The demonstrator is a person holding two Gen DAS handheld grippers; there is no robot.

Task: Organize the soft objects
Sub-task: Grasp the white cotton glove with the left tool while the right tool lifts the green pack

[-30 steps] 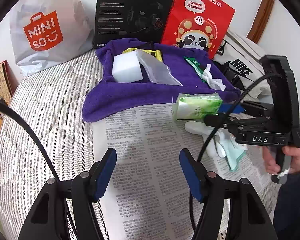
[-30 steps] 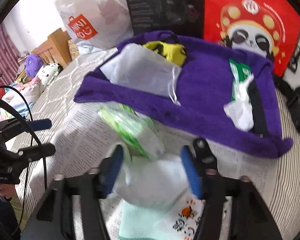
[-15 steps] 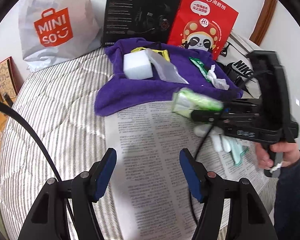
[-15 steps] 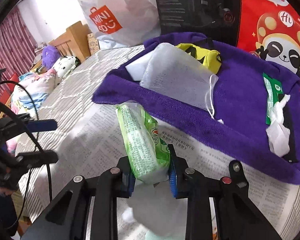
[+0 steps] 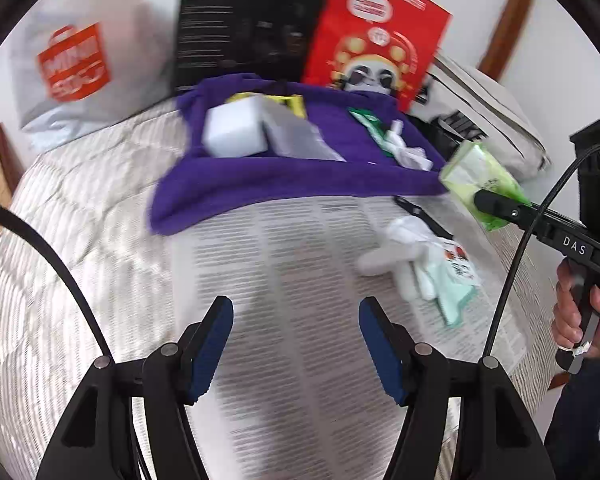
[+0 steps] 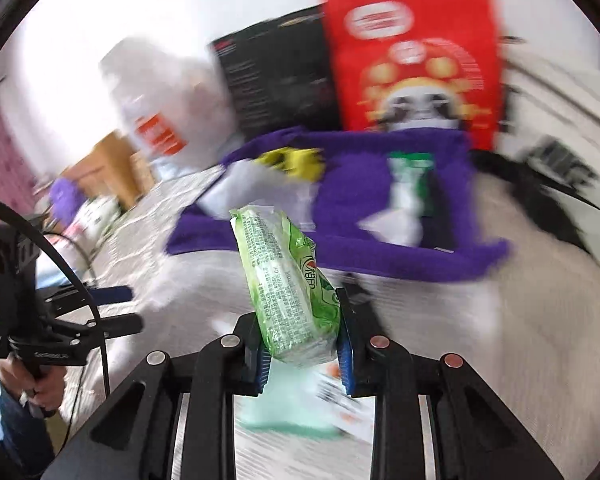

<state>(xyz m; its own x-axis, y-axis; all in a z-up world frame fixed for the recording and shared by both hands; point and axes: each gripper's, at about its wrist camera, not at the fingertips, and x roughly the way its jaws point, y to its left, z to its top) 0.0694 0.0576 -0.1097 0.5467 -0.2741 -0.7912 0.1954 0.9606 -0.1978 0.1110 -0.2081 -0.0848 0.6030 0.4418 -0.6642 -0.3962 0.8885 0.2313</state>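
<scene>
My right gripper (image 6: 304, 344) is shut on a green tissue pack (image 6: 288, 276), held in the air above the newspaper; the same green tissue pack (image 5: 480, 184) shows at the right of the left wrist view. A purple towel (image 5: 260, 184) lies beyond it, carrying a white foam block (image 5: 236, 132), a clear pouch (image 5: 296, 136), a yellow item (image 5: 288, 101) and a green packet with crumpled tissue (image 5: 396, 144). A white glove (image 5: 400, 256) and a mint cloth (image 5: 452, 288) lie on the newspaper (image 5: 300, 280). My left gripper (image 5: 296, 340) stands open over the newspaper, nothing between its fingers.
Along the back wall stand a white shopping bag (image 5: 80, 60), a black box (image 5: 252, 20) and a red panda bag (image 5: 376, 36). A white and black sports bag (image 5: 484, 120) sits at the right. A hand (image 5: 584, 312) holds the right gripper's handle. Striped bedding (image 5: 60, 260) spreads left.
The right gripper shut on the green tissue pack and lifted it off the newspaper, carrying it rightward in the left wrist view. The glove and mint cloth beneath are now uncovered. The left gripper stayed open.
</scene>
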